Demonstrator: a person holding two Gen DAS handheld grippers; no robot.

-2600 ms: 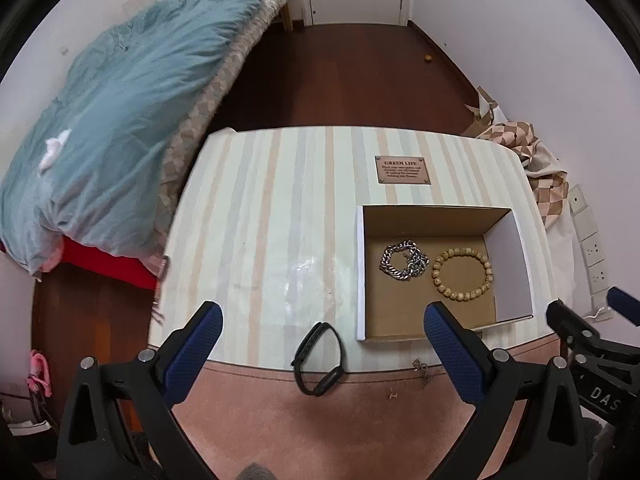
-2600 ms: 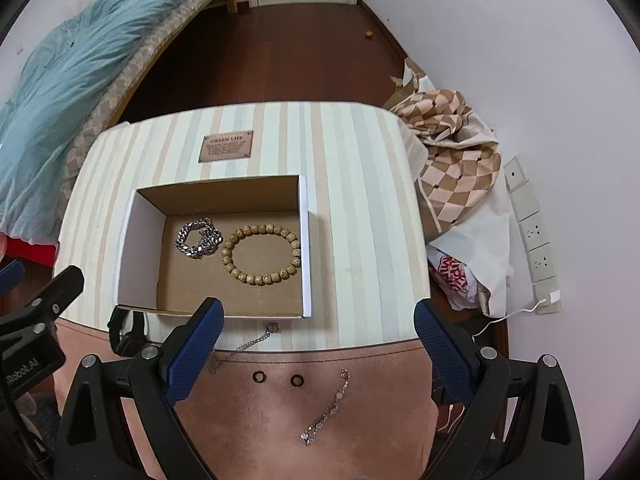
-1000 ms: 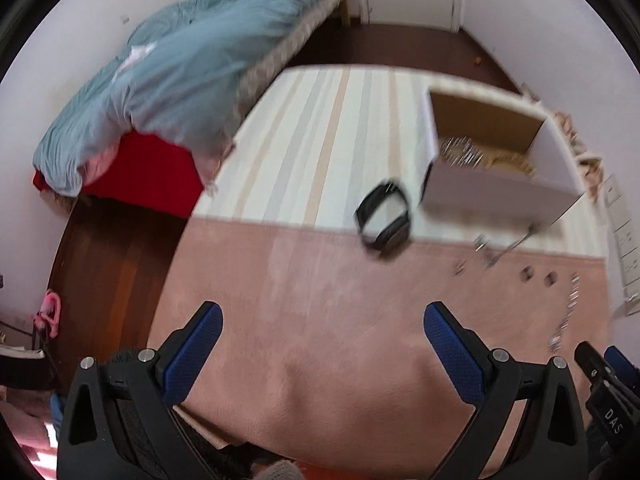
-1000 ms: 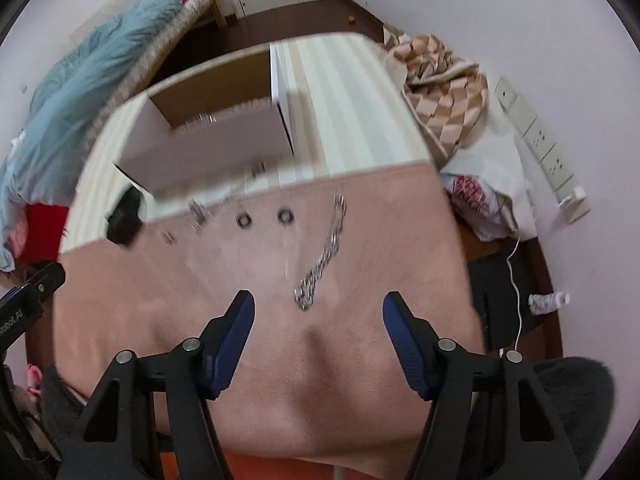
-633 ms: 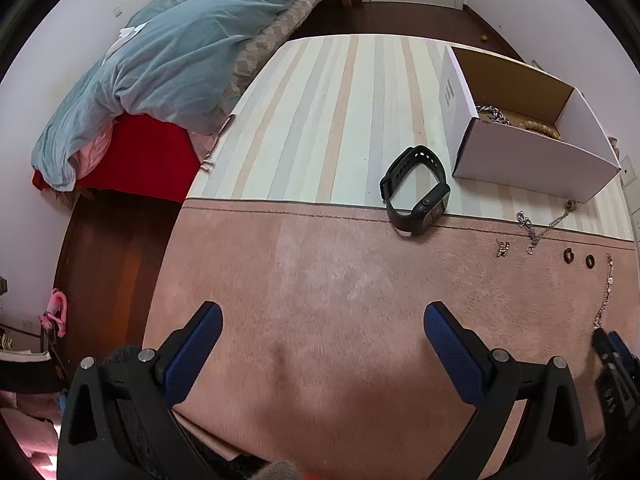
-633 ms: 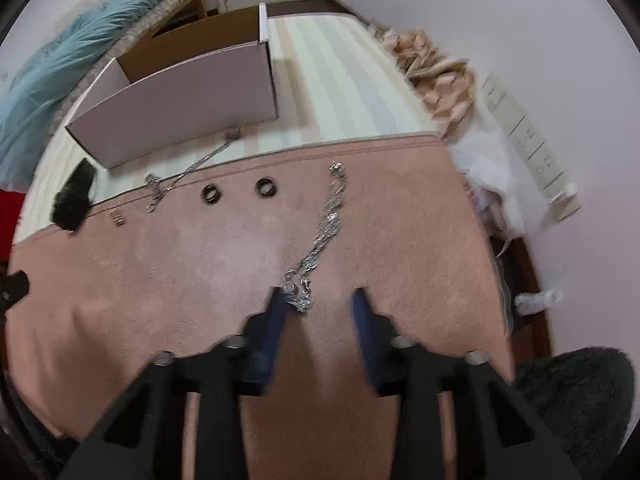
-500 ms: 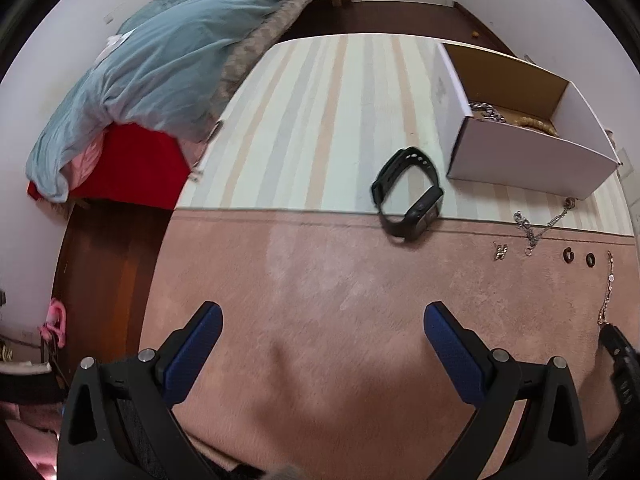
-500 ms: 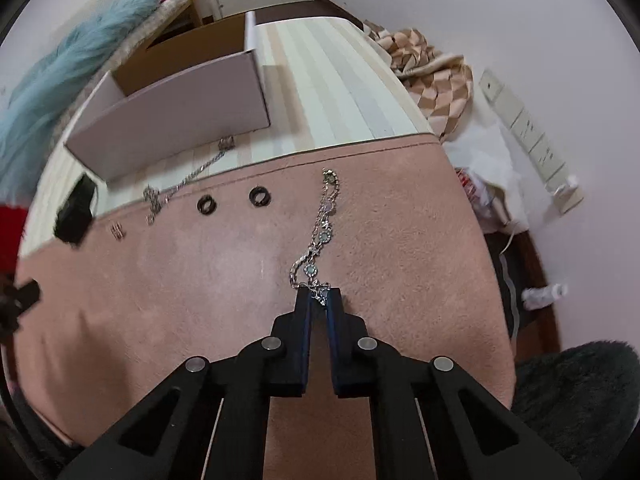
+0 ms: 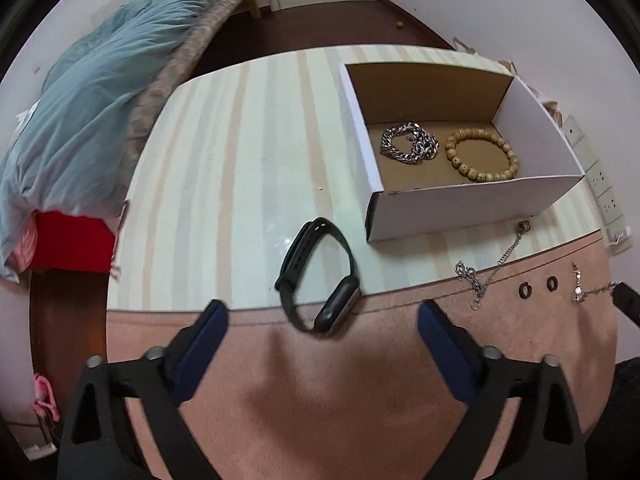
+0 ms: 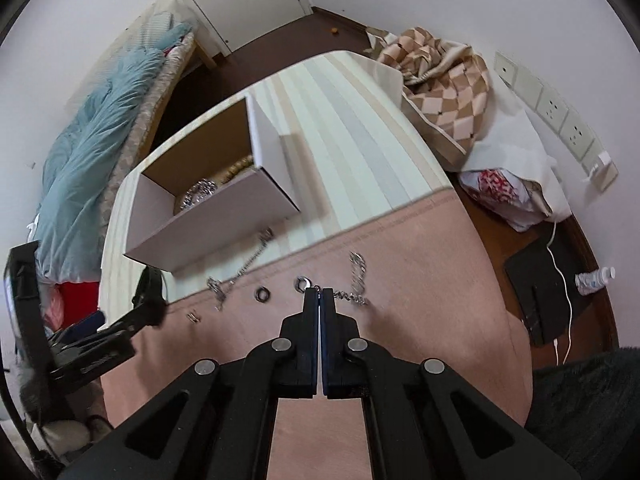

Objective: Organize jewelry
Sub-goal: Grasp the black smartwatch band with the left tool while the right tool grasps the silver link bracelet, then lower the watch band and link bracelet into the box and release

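Bracelet chain (image 10: 356, 280): pinched in my closed right tongs (image 10: 319, 290); left tongs (image 9: 322, 320) spread open near watch (image 9: 318, 276).

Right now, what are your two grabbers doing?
Right gripper shut on silver chain bracelet. Left gripper open over black smartwatch. Path to cardboard box looks clear.

My count — one box (image 9: 472, 204), two bracelets inside, one black band (image 9: 320, 276), two small rings, two loose chains, one tiny clasp (image 10: 194, 317)
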